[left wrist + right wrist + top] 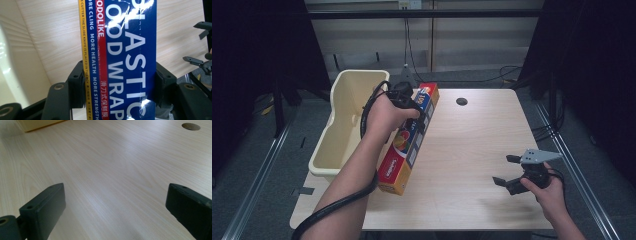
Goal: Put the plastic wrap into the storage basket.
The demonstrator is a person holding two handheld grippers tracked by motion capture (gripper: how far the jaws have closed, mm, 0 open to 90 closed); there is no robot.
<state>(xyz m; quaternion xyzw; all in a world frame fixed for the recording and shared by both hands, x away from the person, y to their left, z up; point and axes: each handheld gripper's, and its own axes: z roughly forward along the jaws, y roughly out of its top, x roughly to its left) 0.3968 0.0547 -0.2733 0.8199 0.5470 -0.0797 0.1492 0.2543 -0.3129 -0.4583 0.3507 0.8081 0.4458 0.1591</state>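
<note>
two grippers are at work over a pale wood bench (472, 150). the left gripper (412, 107) is clamped on a long box (409, 142) of plastic wrap, its black jaws pressing both long sides of the box near its far end, as the left gripper view shows with the box (125, 57) running up between the jaws. in the high view the box lies lengthwise along the left part of the bench, its far end up by the person's left hand (387, 117) and its near end close to the front edge of the bench; whether that near end touches the wood or hangs just above it cannot be told. the box is blue on top with white lettering, a red stripe and a yellow edge, and orange at the near end. just beside it on the left stands a cream bin (344, 125), at the left edge of the bench, with its inside bare. the right gripper (507, 170) is well apart from the box, low over the right front part of the bench, held in the right hand (549, 192); its jaws stand wide apart with nothing between them, and the right gripper view looks along them over bare wood (112, 182) toward a round hole (191, 126) in the bench top. that hole (461, 101) sits near the far edge in the high view.
</note>
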